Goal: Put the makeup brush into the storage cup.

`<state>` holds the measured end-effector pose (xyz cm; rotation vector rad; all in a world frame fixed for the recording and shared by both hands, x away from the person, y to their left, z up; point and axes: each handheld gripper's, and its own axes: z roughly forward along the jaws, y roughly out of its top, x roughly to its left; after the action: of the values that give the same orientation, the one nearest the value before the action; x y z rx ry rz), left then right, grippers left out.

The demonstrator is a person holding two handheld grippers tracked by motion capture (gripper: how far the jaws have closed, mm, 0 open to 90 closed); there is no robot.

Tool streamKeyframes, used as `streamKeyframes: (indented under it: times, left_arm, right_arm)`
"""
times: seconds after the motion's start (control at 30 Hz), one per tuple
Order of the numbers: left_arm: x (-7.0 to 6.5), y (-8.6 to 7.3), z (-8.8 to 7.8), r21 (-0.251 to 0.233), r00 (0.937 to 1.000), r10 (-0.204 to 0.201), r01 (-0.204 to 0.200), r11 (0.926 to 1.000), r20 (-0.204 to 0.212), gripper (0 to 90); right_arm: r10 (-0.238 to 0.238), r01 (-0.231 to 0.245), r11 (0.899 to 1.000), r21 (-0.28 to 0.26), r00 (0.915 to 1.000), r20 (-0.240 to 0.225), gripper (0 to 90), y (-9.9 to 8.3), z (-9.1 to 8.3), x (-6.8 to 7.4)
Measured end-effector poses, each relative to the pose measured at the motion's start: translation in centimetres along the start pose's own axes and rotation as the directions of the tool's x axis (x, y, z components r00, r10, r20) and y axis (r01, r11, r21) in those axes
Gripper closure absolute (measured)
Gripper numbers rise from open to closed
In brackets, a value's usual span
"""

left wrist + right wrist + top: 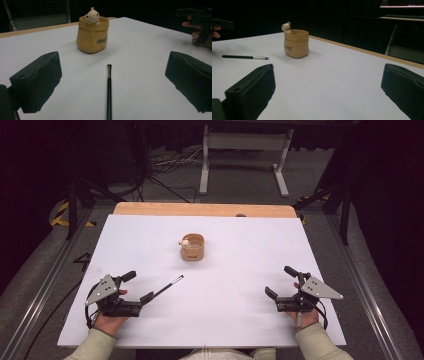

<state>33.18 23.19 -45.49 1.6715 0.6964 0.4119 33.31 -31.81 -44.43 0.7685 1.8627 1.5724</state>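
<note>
High view: both hand-held grippers rest wide apart on the white tabletop (235,310), left hand-held gripper (141,286) and right hand-held gripper (280,281) spread, holding nothing. Left gripper view: thin brush (109,92) lies between its jaws, tan pot (93,35) beyond. Right gripper view: pot upright, brush beside it.
</note>
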Motion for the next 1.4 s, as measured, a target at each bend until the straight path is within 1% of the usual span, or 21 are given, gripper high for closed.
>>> streamKeyframes:
  times: [0.1, 0.13, 0.23, 0.3, 0.37, 0.53, 0.57, 0.67, 0.73, 0.77, 0.8, 0.83, 0.87, 1.0, 1.03, 1.07, 1.1, 1.13, 1.2, 1.33, 1.4]
  left_arm:
    - [0.0, 0.0, 0.0, -0.002, 1.0, -0.004, 0.004, 1.0, -0.001, 1.4]
    - [-0.1, 0.2, 0.0, 0.002, 0.9999, -0.005, 0.005, 1.0, -0.009, 1.5]
    - [-0.2, 0.3, 0.1, 0.004, 0.9998, -0.013, 0.013, 0.9999, -0.013, 1.6]
    - [-0.3, 0.5, 0.3, 0.012, 1.0, -0.003, 0.003, 0.9999, -0.008, 1.6]
    - [-0.5, 1.1, 0.7, -0.001, 0.9999, 0.015, -0.015, 0.9999, 0.0, 1.4]
    - [-0.7, 1.9, 1.2, -0.023, 0.9995, 0.027, -0.027, 0.9994, 0.015, 0.9]
    - [-0.7, 2.0, 1.2, -0.023, 0.9996, 0.021, -0.021, 0.9995, 0.016, 0.9]
    - [-0.7, 2.3, 1.4, -0.035, 0.9996, 0.006, -0.005, 0.9994, 0.026, 0.9]
    - [-0.7, 2.6, 1.5, -0.044, 0.9995, 0.002, -0.001, 0.999, 0.032, 0.7]
    - [-0.7, 3.0, 1.7, -0.056, 0.9992, -0.001, 0.003, 0.9984, 0.04, 0.5]
    - [-0.7, 3.0, 1.7, -0.056, 0.9992, -0.001, 0.003, 0.9984, 0.04, 0.3]
    - [-0.7, 3.1, 1.9, -0.058, 0.9991, -0.005, 0.008, 0.9983, 0.042, 0.3]
    - [-0.7, 3.2, 2.0, -0.058, 0.9992, -0.001, 0.003, 0.9983, 0.04, 0.1]
    - [-0.7, 3.5, 2.8, -0.044, 0.9989, 0.007, -0.005, 0.999, 0.046, 0.1]
    - [-0.7, 3.6, 3.1, -0.029, 0.999, 0.001, 0.0, 0.9996, 0.045, 0.1]
    - [-0.6, 3.9, 3.3, -0.013, 0.9985, -0.008, 0.008, 0.9999, 0.054, 0.6]
    - [-0.5, 4.1, 3.5, -0.015, 0.998, -0.011, 0.012, 0.9998, 0.062, 0.6]
    - [-0.4, 4.4, 3.8, -0.033, 0.9985, 0.001, 0.001, 0.9994, 0.054, 0.6]
    - [-0.3, 4.6, 3.9, -0.037, 0.9983, 0.001, 0.001, 0.9993, 0.058, 0.6]
    - [-0.3, 4.9, 4.4, -0.034, 0.9979, 0.01, -0.008, 0.9994, 0.064, 0.2]
    - [-0.3, 5.0, 4.6, -0.031, 0.9975, 0.027, -0.025, 0.9992, 0.065, 0.2]
  right_arm:
    - [0.001, -0.001, 1.0, -0.002, 1.0, -0.004, 0.0, 0.0, 0.0, 0.0]
    - [-0.002, 0.002, 1.0, -0.003, 1.0, -0.007, 0.0, 0.0, 0.0, 0.0]
    - [0.0, 0.0, 1.0, -0.006, 0.9999, -0.013, 0.1, 0.0, 0.0, 0.0]
    - [0.001, -0.001, 1.0, -0.006, 0.9998, -0.018, 0.1, 0.0, 0.0, 0.0]
    - [-0.003, 0.002, 1.0, -0.007, 0.9998, -0.02, 0.2, 0.0, 0.0, 0.1]
    - [-0.013, 0.013, 1.0, -0.005, 0.9998, -0.015, 0.1, 0.1, 0.0, 0.2]
    - [-0.006, 0.006, 1.0, -0.011, 0.9998, -0.018, 0.1, 0.1, -0.1, 0.2]
    - [-0.006, 0.006, 1.0, -0.013, 0.9999, -0.015, 0.0, 0.1, -0.1, 0.3]
    - [-0.008, 0.007, 1.0, -0.027, 0.9997, -0.022, 0.0, 0.2, -0.1, 0.4]
    - [0.001, -0.001, 0.999, -0.032, 0.9997, -0.023, 0.0, 0.3, -0.1, 0.4]
    - [0.001, -0.001, 0.999, -0.032, 0.9997, -0.023, 0.0, 0.3, -0.1, 0.4]
    - [0.014, -0.015, 0.999, -0.041, 0.9995, -0.029, 0.1, 0.3, -0.2, 0.4]
    - [0.02, -0.022, 0.999, -0.049, 0.9993, -0.032, 0.1, 0.3, -0.3, 0.3]
    - [0.012, -0.013, 0.999, -0.047, 0.9996, -0.026, 0.1, 0.3, -0.3, 0.3]
    - [0.004, -0.005, 0.999, -0.044, 0.9997, -0.023, 0.0, 0.3, -0.3, 0.3]
    - [-0.006, 0.005, 0.999, -0.043, 0.9997, -0.024, 0.1, 0.4, -0.3, 0.3]
    - [-0.009, 0.008, 0.999, -0.043, 0.9997, -0.023, 0.1, 0.4, -0.3, 0.3]
    - [-0.014, 0.013, 0.999, -0.045, 0.9997, -0.022, 0.1, 0.4, -0.3, 0.3]
    - [-0.016, 0.015, 0.999, -0.044, 0.9997, -0.018, 0.0, 0.5, -0.3, 0.4]
    - [-0.011, 0.01, 0.999, -0.039, 0.9998, -0.018, 0.1, 0.4, -0.3, 0.3]
    - [-0.009, 0.008, 0.999, -0.038, 0.9998, -0.02, 0.1, 0.4, -0.4, 0.2]
